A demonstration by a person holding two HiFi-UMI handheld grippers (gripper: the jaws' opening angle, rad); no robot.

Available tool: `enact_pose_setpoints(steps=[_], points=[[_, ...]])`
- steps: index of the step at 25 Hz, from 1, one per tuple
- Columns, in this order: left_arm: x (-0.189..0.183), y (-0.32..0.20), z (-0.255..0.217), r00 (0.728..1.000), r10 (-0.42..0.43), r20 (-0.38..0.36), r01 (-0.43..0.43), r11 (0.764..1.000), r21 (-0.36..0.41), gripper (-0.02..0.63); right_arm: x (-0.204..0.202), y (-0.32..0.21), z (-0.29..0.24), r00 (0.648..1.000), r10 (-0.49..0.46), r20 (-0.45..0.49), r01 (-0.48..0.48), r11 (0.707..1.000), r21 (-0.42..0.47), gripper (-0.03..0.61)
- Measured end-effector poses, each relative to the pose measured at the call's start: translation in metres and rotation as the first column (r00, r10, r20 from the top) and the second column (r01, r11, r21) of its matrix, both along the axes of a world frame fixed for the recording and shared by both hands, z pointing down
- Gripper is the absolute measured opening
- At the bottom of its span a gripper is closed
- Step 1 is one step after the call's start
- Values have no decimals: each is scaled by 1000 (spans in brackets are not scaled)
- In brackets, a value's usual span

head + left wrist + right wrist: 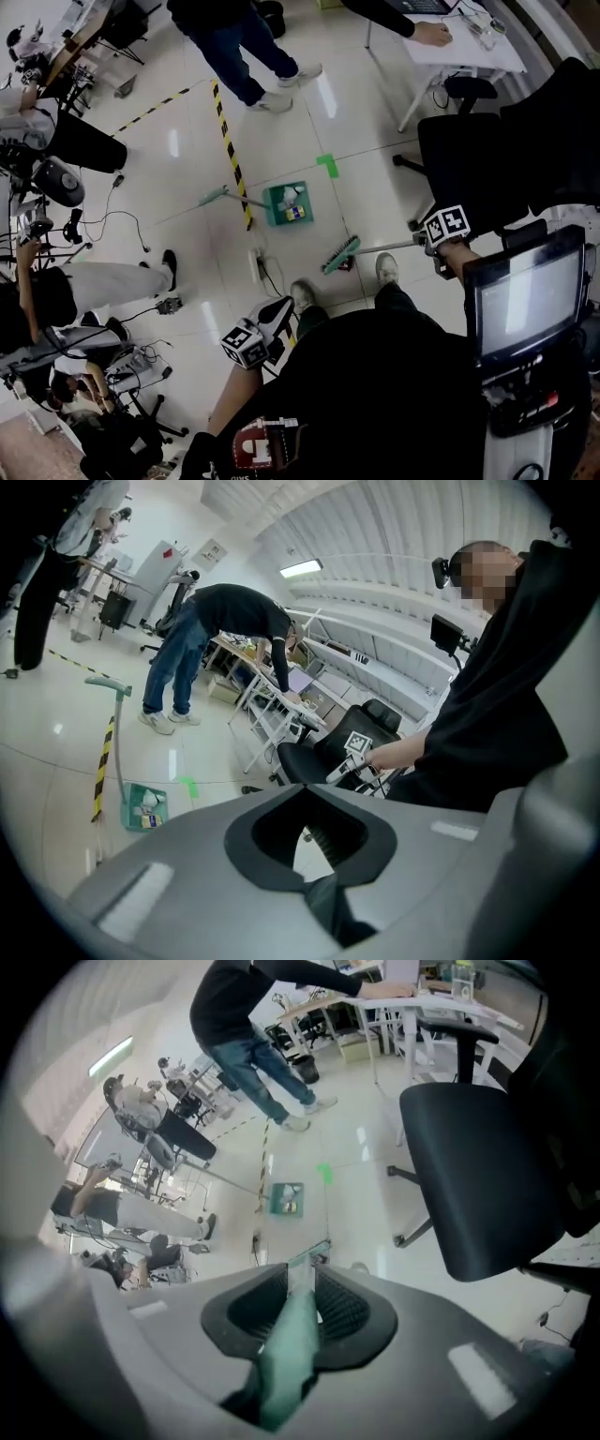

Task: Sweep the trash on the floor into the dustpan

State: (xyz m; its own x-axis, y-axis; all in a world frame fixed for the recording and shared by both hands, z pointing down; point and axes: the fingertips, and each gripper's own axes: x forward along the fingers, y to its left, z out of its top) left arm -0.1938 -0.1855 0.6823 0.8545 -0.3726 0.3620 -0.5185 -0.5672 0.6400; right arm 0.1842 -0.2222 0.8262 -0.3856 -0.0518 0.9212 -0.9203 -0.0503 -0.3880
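Broom [349,251] is gripped by R gripper [427,242]. In the right gripper view its fingers [342,1305] are seen closed on the green handle, which runs out betw. them toward the floor. In the head view the brush head is set on the tiles just ahead of the person's shoes, w/ the handle slanting up to the right.

L gripper [275,317] is held low at the person's left, apart from the broom. In the left gripper view its fingers [384,838] are spread & nothing is caught betw. them.

Green dustpan [281,195] is set on the floor beyond the brush head, near it but not touching, just beside the yellow-black tape strip [230,150]. Its long handle is raised. Trash [294,210], a few small white & coloured pieces, is seen lying inside the pan. A green tape mark [327,165] is stuck to the floor just past it. A black office chair [469,159] is placed at the right, near R gripper.
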Motion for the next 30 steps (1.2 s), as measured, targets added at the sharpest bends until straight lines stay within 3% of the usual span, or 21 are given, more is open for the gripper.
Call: enact_pose_setpoints(steps=[3, 6, 11, 15, 18, 21, 26, 30], points=[[-4, 1, 4, 999, -9, -35, 8, 1000, -16, -3, -19, 32, 10, 999, -47, -27, 44, 993, -108, 87], [-24, 9, 13, 999, -30, -14, 30, 999, -26, -2, -44, 54, 29, 995, -90, -38, 81, 978, -194, 87], [-57, 27, 10, 993, -113, 27, 114, 992, -62, -3, -50, 50, 64, 991, -91, -101, 66, 972, -226, 87], [-79, 47, 11, 984, -171, 50, 175, 980, -97, -3, -33, 12, 78, 984, -32, -177, 3, 987, -159, 86], [-89, 53, 13, 980, -186, 76, 193, 975, -108, -3, -30, -24, 78, 983, 60, -175, -78, 992, -95, 84], [-93, 49, 10, 978, -196, 73, 203, 974, -105, -3, -38, -62, 72, 981, 89, -173, -96, 995, -33, 84], [-95, 42, 3, 979, -189, 79, 195, 977, -86, -3, -65, -126, 59, 984, -1, -179, 18, 996, 91, 83], [-99, 45, 5, 977, -194, 93, 202, 975, -95, -3, -87, -163, 47, 972, -131, -197, 169, 967, 192, 84]])
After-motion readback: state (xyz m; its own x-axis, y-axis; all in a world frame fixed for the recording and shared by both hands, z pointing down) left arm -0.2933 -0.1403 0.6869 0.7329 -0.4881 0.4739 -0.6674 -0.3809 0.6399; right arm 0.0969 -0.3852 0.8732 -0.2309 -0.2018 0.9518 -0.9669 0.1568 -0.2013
